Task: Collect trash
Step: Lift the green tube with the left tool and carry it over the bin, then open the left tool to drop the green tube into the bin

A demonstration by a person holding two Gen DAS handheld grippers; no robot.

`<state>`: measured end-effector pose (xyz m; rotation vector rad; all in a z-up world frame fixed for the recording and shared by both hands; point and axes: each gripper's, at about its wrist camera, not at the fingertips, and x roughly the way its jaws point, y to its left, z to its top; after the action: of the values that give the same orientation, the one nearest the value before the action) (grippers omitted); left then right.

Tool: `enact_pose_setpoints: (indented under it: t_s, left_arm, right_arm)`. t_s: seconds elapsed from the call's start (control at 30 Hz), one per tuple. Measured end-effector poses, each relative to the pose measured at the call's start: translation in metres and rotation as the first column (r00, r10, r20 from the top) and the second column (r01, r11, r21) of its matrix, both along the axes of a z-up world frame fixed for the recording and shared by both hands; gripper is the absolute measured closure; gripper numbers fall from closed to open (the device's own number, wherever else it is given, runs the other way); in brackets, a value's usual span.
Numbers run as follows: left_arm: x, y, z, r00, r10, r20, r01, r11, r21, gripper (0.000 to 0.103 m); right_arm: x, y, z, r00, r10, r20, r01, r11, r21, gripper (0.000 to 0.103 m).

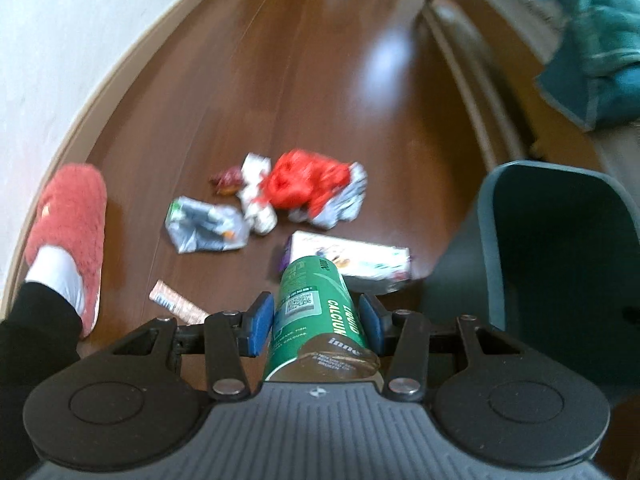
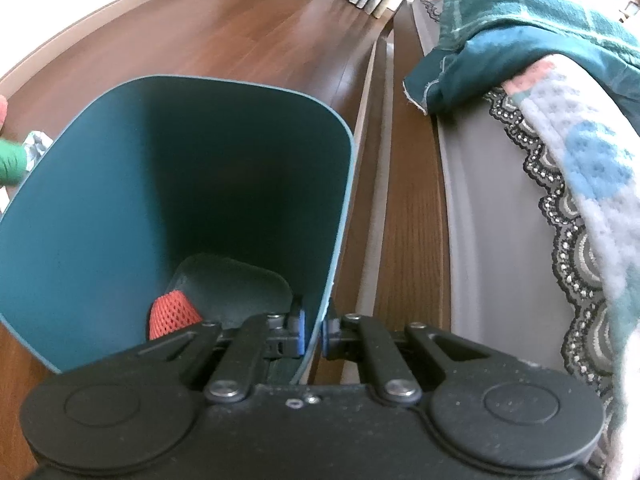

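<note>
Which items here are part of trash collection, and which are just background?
Job:
green bottle in left tool
teal bin, wall pinched by right tool
red bag, grey wrapper, white box on floor
red mesh in bin

Background:
red slipper
teal blanket

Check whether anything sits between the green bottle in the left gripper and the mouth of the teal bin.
Nothing visible blocks it. The left gripper holds the green bottle just left of the teal bin, whose mouth is open. The right gripper pinches the bin's right wall, away from the bottle's side. Only a red mesh piece lies inside.
</note>
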<state>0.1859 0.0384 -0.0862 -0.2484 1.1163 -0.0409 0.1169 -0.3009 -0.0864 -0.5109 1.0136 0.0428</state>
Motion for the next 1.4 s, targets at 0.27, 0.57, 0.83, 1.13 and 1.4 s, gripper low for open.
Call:
enact_pose_setpoints:
  t_s: [0.27, 0.57, 0.83, 1.13, 1.4]
  left_arm:
    - [-0.034, -0.051, 0.073, 0.980, -0.140, 0.141, 0.145, 0.989, -0.027, 0.057]
    - [-0.043, -0.141, 0.070, 0.922, -0.351, 0.161, 0.356, 0.935, 0.001, 0.057]
    - [-0.029, -0.175, 0.026, 0.901, -0.428, 0.075, 0.428, 0.904, 0.012, 0.057]
    - [-0.024, -0.198, -0.015, 0.873, -0.488, -0.024, 0.488, 0.869, 0.085, 0.057]
    - [-0.023, -0.205, -0.026, 0.868, -0.495, -0.041, 0.497, 0.863, 0.096, 0.056]
  right_arm:
    - [0.000, -0.007, 0.001, 1.000, 0.006, -0.003, -0.006, 1.000, 0.016, 0.098]
    - [-0.005, -0.003, 0.006, 0.999, 0.038, 0.002, -0.038, 0.999, 0.008, 0.099]
    - [-0.012, 0.010, 0.008, 0.997, 0.075, 0.000, -0.075, 0.997, -0.019, 0.099]
    - [-0.014, 0.017, 0.010, 0.996, 0.092, -0.007, -0.092, 0.995, -0.037, 0.099]
    - [-0.015, 0.021, 0.011, 0.994, 0.107, -0.012, -0.107, 0.993, -0.047, 0.099]
